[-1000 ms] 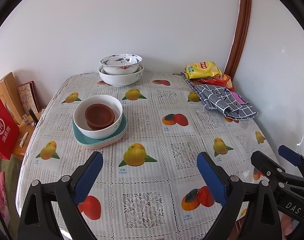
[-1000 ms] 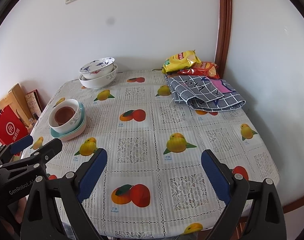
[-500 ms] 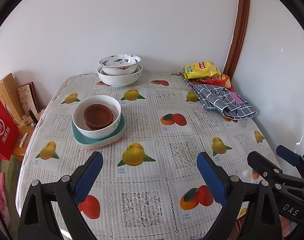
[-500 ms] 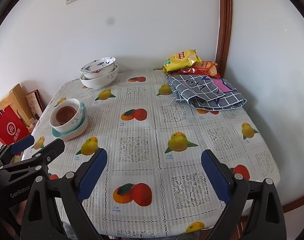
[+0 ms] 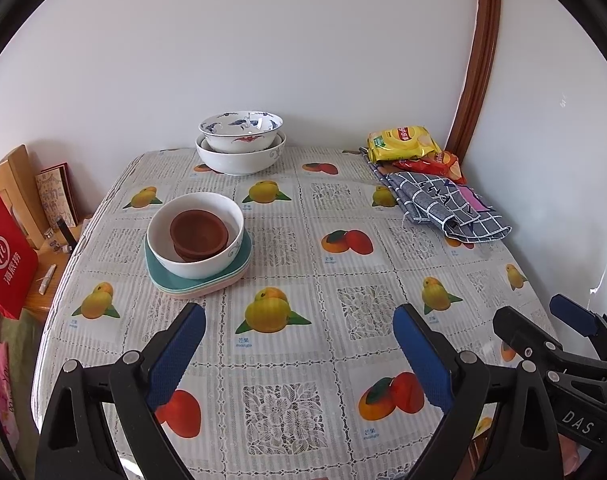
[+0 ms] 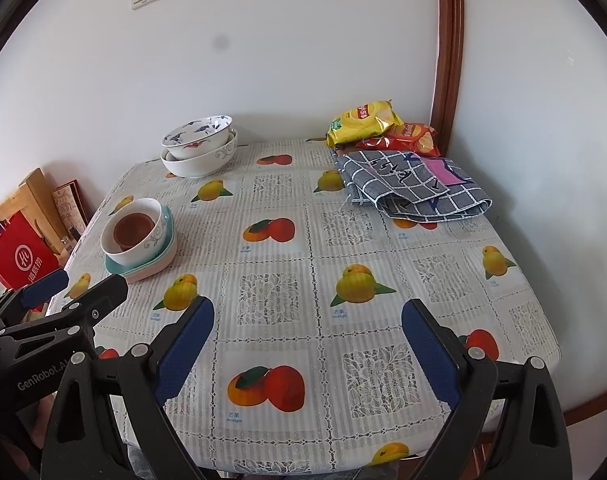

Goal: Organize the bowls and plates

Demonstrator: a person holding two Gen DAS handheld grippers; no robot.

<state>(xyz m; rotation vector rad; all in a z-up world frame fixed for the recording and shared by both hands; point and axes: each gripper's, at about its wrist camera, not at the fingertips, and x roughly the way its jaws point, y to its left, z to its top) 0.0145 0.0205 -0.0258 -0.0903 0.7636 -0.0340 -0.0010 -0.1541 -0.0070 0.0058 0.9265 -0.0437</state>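
A brown bowl (image 5: 199, 234) sits inside a white bowl (image 5: 223, 258) on a stack of teal and pink plates (image 5: 163, 278) at the table's left. The stack also shows in the right wrist view (image 6: 143, 268). A blue-patterned bowl (image 5: 241, 130) rests in a larger white bowl (image 5: 239, 160) at the back by the wall. My left gripper (image 5: 299, 350) is open and empty over the front of the table. My right gripper (image 6: 307, 344) is open and empty beside it, also seen in the left wrist view (image 5: 543, 328).
The table (image 5: 303, 208) has a fruit-print cloth. A folded grey checked cloth (image 5: 443, 208) and snack bags (image 5: 403, 144) lie at the back right corner. A red bag (image 5: 5, 256) and wooden items stand left of the table. Walls close the back and right.
Both grippers have drawn back slightly from the table. Both stay open and nothing on the table has moved.
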